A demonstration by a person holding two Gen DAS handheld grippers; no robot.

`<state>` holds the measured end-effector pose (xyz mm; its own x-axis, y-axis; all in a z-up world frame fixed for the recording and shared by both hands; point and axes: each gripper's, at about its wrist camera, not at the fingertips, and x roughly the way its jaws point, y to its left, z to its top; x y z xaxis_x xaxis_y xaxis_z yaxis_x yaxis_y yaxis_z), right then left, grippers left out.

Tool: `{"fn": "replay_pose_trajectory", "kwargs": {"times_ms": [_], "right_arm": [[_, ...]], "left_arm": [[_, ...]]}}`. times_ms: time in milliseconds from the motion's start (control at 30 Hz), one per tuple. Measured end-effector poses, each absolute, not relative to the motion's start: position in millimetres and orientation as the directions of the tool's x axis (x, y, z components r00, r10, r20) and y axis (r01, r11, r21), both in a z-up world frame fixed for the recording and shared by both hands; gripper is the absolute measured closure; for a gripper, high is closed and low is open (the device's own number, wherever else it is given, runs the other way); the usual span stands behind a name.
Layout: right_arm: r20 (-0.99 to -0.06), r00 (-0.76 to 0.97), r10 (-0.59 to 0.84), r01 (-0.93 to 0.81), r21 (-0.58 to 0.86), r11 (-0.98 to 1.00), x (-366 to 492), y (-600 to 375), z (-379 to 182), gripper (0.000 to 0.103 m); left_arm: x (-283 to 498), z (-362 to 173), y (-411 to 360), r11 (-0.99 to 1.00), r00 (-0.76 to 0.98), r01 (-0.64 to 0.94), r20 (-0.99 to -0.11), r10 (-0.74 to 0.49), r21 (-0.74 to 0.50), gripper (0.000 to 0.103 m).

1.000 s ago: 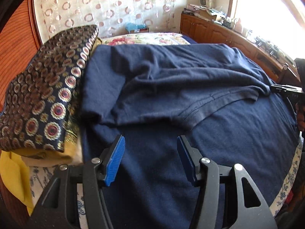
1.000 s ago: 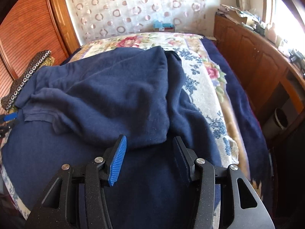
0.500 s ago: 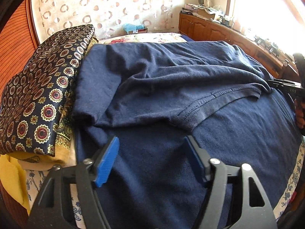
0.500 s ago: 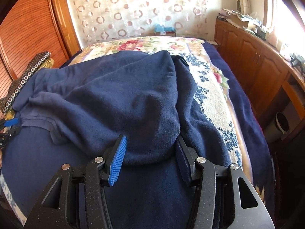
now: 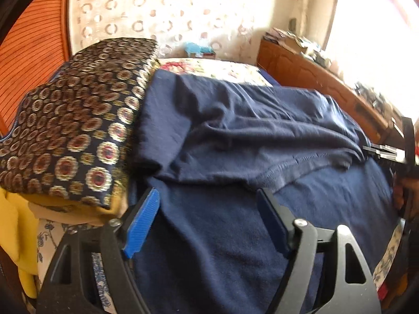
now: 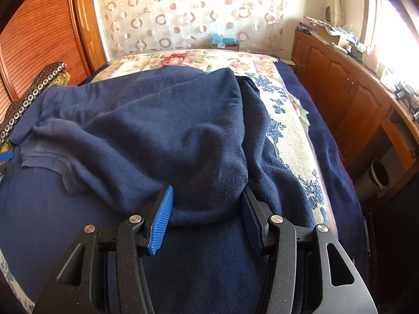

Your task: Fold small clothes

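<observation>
The navy garment (image 6: pixel 162 136) lay spread across the bed (image 6: pixel 285 120), its upper layer folded back over the lower one, with a stitched hem (image 5: pixel 296 167) running across the fold. The right gripper (image 6: pixel 208 206) sat at the fold's near edge, jaws apart, with a bulge of cloth between them. The left gripper (image 5: pixel 209 219) hung over the flat lower layer, jaws apart, holding nothing. A folded patterned cloth (image 5: pixel 76 136) lay touching the garment's left side.
</observation>
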<state>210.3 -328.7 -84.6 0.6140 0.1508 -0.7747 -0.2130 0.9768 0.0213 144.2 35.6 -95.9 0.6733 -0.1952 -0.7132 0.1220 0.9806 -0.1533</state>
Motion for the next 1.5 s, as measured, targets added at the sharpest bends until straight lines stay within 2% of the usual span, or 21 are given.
{"fn": "replay_pose_trajectory", "kwargs": {"times_ms": [33, 100, 300, 567, 633, 767, 800, 933, 967, 1000, 1167, 1500], "right_arm": [[-0.775, 0.614, 0.151, -0.213, 0.022, 0.977, 210, -328, -85, 0.051], [-0.775, 0.614, 0.149, -0.213, 0.019, 0.977, 210, -328, -85, 0.051], [-0.775, 0.615, 0.149, -0.213, 0.018, 0.977, 210, -328, -85, 0.051], [-0.774, 0.615, 0.149, -0.213, 0.019, 0.977, 210, -328, -85, 0.051], [-0.774, 0.615, 0.148, -0.213, 0.018, 0.977, 210, -328, -85, 0.051], [-0.774, 0.616, 0.148, -0.213, 0.018, 0.977, 210, -328, -85, 0.051], [-0.774, 0.615, 0.148, -0.213, 0.018, 0.977, 210, -328, -85, 0.051], [-0.773, 0.618, 0.141, -0.207, 0.013, 0.978, 210, -328, -85, 0.053], [-0.772, 0.622, 0.130, -0.196, 0.007, 0.981, 210, -329, -84, 0.071], [-0.767, 0.628, 0.131, -0.191, 0.011, 0.982, 210, -331, -81, 0.093], [-0.712, 0.674, 0.199, -0.229, 0.055, 0.972, 200, -335, -66, 0.097], [-0.572, 0.772, 0.276, -0.267, 0.102, 0.958, 157, -357, -3, 0.097]], "left_arm": [[146, -96, 38, 0.982, 0.675, 0.107, -0.714, -0.185, -0.153, 0.031], [148, -95, 41, 0.986, 0.681, 0.077, -0.714, -0.160, -0.148, 0.041], [161, -94, 49, 0.989, 0.701, 0.014, -0.703, -0.117, -0.150, 0.059], [173, -99, 47, 0.994, 0.698, -0.014, -0.712, -0.068, -0.109, 0.060], [172, -97, 47, 0.993, 0.706, -0.005, -0.704, -0.078, -0.115, 0.070], [171, -93, 50, 0.995, 0.721, -0.017, -0.691, -0.058, -0.101, 0.101], [171, -92, 52, 0.995, 0.722, -0.018, -0.689, -0.057, -0.102, 0.102], [165, -83, 53, 0.995, 0.741, -0.003, -0.669, -0.066, -0.101, 0.103], [163, -80, 51, 0.995, 0.746, 0.004, -0.662, -0.070, -0.100, 0.103], [158, -76, 49, 0.995, 0.755, 0.015, -0.651, -0.078, -0.101, 0.103], [137, -54, 45, 0.993, 0.791, 0.051, -0.603, -0.107, -0.108, 0.103], [83, -16, 55, 0.983, 0.838, 0.108, -0.518, -0.170, -0.149, 0.103]]}}
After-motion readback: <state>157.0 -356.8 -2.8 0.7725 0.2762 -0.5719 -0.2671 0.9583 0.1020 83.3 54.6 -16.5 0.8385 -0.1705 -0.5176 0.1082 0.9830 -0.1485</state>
